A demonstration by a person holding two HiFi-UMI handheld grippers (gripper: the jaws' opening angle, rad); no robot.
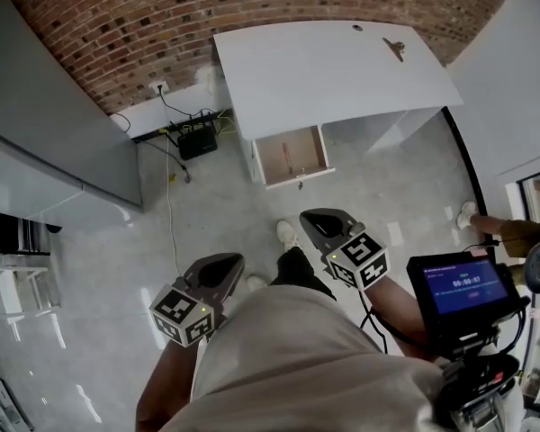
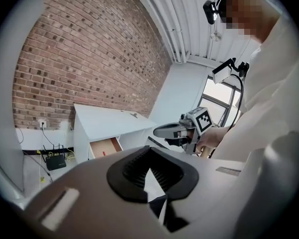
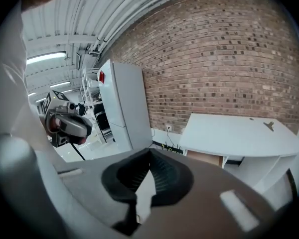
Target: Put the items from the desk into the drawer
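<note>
Approaching appears to be the step in hand. The left tool [image 1: 220,268] and right tool [image 1: 322,226] are both closed and empty, well apart from the counter [image 1: 333,79]. A small dark item [image 1: 394,48] lies on the counter top, and the drawer [image 1: 292,154] stands open. The next move likely calls for closing in and opening one tool over the item.

Brick wall [image 1: 162,16] behind; blk router [image 1: 196,142] on floor [image 1: 207,214] below it; lit screen [image 1: 459,286] at rt.
</note>
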